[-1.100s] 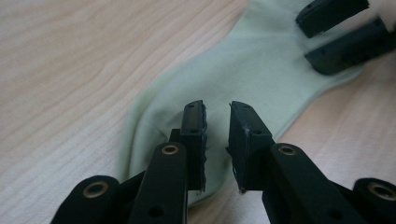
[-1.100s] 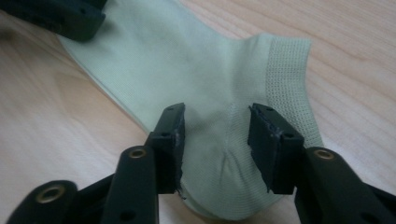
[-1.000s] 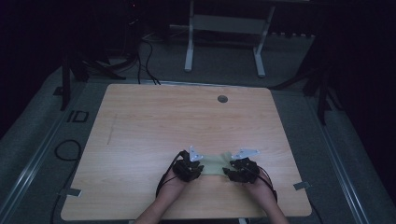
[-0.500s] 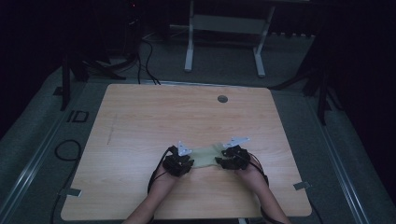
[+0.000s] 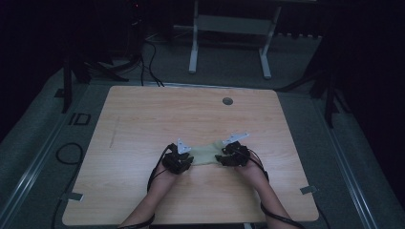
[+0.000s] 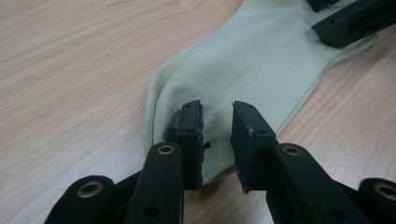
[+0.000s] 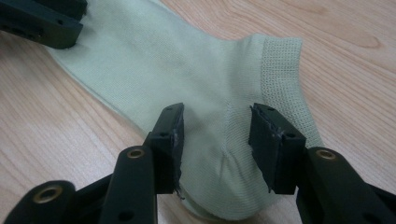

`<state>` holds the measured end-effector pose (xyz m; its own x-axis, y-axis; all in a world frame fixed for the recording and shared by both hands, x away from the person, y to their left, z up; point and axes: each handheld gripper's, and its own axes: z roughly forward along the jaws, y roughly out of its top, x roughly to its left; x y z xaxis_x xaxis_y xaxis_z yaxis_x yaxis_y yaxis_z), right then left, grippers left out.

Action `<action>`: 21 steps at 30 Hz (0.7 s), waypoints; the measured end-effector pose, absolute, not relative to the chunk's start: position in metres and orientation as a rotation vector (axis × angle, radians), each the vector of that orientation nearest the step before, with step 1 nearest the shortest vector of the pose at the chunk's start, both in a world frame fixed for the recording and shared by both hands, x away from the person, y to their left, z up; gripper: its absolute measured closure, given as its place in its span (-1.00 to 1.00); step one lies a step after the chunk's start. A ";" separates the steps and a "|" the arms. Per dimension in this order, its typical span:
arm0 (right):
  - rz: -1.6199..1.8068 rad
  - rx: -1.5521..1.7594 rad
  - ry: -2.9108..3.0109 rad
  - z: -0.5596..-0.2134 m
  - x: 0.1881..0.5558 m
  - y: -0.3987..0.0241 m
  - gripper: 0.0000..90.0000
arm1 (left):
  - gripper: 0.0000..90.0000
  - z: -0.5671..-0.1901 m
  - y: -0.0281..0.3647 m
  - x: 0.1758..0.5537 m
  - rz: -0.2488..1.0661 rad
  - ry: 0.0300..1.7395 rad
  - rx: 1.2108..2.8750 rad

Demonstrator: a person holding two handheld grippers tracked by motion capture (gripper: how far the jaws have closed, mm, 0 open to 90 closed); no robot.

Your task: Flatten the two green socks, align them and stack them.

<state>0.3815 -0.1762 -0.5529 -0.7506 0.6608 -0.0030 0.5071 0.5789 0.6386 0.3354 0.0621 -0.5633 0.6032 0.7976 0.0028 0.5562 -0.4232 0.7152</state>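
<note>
Pale-green sock (image 5: 206,155) lies flat on the wooden desk (image 5: 143,119), its long axis running between the 2 grippers: left gripper (image 6: 217,135) straddles the toe end, right gripper (image 7: 217,140) the heel beside the cuff, both jaws parted, gripping nothing.

The room is dark, and the light falls mostly on the table (image 5: 143,119), which has a light wood top with a small round hole (image 5: 228,101) near its far edge. The floor (image 5: 43,138) is grey carpet. Black cables (image 5: 150,67) lie at the far left. A white metal frame (image 5: 229,28) stands far behind the table.
</note>
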 end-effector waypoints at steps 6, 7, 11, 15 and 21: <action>0.931 0.988 2.564 -0.553 0.381 -0.176 0.19 | 0.57 -0.562 0.061 0.335 0.445 1.061 2.149; 0.925 0.983 2.565 -0.552 0.381 -0.176 0.17 | 0.53 -0.561 0.060 0.335 0.443 1.058 2.153; 0.941 0.983 2.577 -0.547 0.377 -0.176 -0.07 | 0.23 -0.553 0.061 0.331 0.402 1.049 2.120; 1.011 0.972 2.565 -0.538 0.372 -0.178 -0.30 | -0.36 -0.543 0.059 0.325 0.369 1.066 2.064; 1.090 0.973 2.555 -0.530 0.366 -0.178 -0.69 | -0.68 -0.532 0.057 0.319 0.360 1.013 2.046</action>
<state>0.3661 -0.1775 -0.5299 -0.7642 0.6410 0.0717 0.4953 0.5120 0.7018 0.3191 0.0573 -0.5316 0.6379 0.7646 -0.0924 0.5344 -0.3530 0.7680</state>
